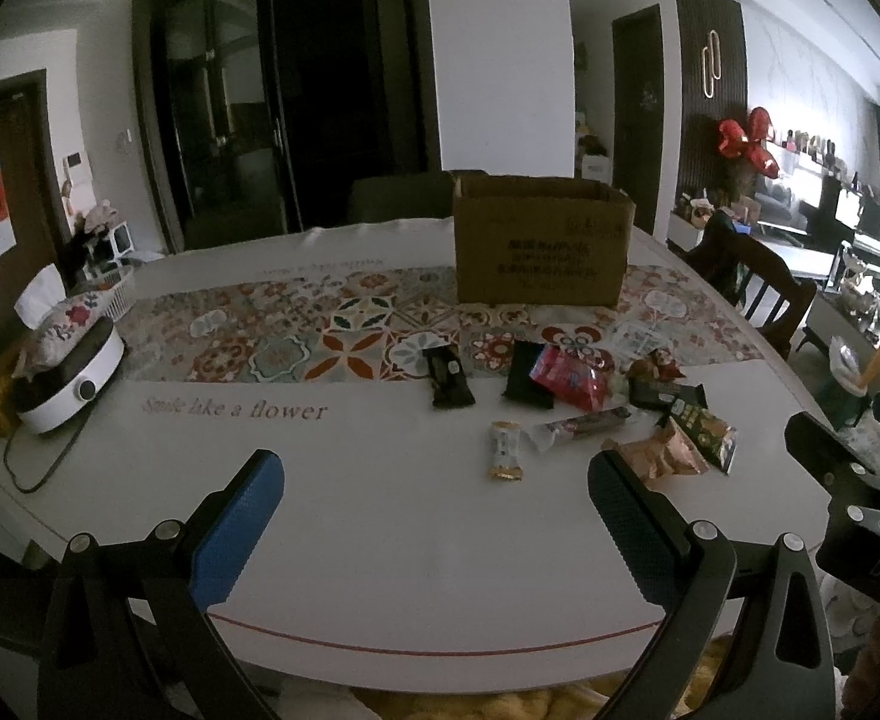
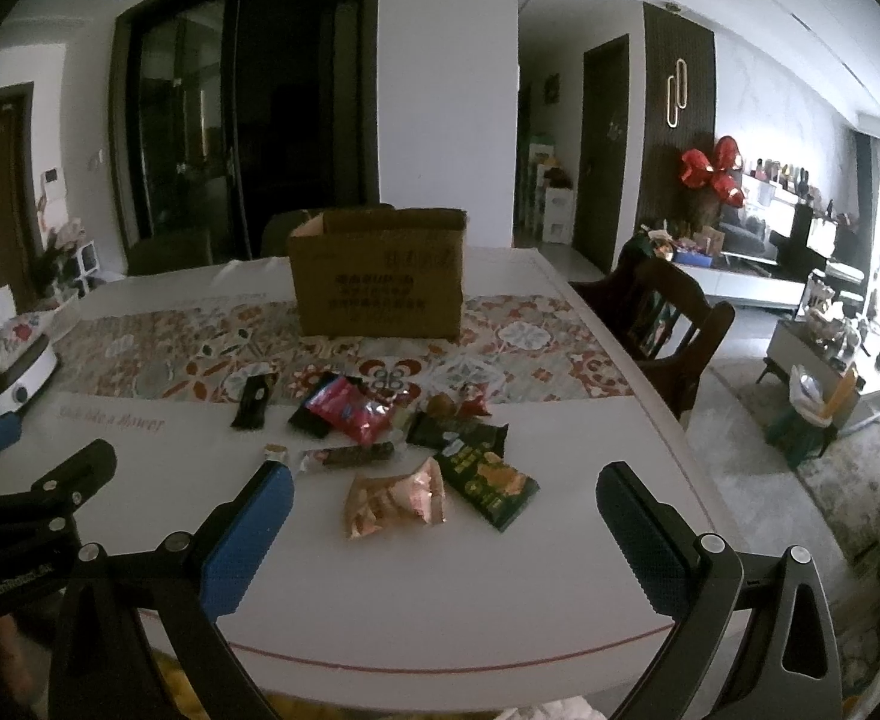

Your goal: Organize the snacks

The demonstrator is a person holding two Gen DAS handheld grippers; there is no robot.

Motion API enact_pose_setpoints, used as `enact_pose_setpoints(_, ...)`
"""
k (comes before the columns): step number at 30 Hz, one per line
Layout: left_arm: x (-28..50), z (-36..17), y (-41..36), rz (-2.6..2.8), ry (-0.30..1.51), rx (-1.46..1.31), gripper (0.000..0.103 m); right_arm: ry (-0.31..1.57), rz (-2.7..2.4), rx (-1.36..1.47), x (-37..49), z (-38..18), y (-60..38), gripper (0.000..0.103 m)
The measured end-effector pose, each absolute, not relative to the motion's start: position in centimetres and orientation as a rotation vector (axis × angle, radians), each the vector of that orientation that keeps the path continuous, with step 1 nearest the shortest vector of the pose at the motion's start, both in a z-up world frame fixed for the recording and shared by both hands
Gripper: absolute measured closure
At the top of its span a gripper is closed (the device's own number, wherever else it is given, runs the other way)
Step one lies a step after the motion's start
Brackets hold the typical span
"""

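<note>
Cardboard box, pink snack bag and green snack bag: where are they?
cardboard box [image 2: 380,294], right wrist view, middle of its front wall.
pink snack bag [image 2: 395,498], right wrist view, centre of the crinkled wrapper.
green snack bag [image 2: 491,483], right wrist view, middle of its printed face.

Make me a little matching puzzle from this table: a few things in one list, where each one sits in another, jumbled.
Things:
1. cardboard box
2. pink snack bag
3. white cooker
4. green snack bag

Places:
A. far left edge of the table
B. nearest the right gripper, left of the green one
C. at the back, on the patterned runner
D. rightmost of the snack pile's front row

Pairs: 1-C, 2-B, 3-A, 4-D
</note>
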State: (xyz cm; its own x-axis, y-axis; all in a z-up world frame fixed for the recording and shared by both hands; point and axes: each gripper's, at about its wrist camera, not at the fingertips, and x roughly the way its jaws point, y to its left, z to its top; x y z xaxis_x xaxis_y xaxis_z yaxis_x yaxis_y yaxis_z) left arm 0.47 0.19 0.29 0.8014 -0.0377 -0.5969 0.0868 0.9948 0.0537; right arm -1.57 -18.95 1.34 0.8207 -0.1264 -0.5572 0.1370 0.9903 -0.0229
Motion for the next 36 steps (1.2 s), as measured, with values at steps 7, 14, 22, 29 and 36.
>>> enact_pose_setpoints(7, 1.6, -0.6, 0.1, -0.123, 0.637, 0.08, 0.0, 0.668, -0.102, 0.04, 0.7, -0.4, -18.9, 0.001)
enact_pose_setpoints(14, 4.4, -2.5, 0.1, -0.166, 0.676, 0.076, 0.004, 0.725, -0.065, 0.011, 3.4, -1.9, -18.2, 0.001)
enact_pose_setpoints(22, 8.1, -5.2, -0.5, -0.228, 0.755, 0.097, 0.014, 0.829, -0.054, 0.02, 7.4, -4.6, -18.1, 0.001)
enact_pose_setpoints(29, 11.1, -7.3, -1.4, -0.282, 0.811, 0.098, 0.019, 0.94, -0.045, 0.05, 10.0, -7.6, -18.2, 0.001)
enact_pose_setpoints(36, 13.7, -9.9, -2.2, -0.319, 0.889, 0.077, 0.027, 0.994, -0.051, 0.08, 11.5, -9.6, -18.6, 0.005)
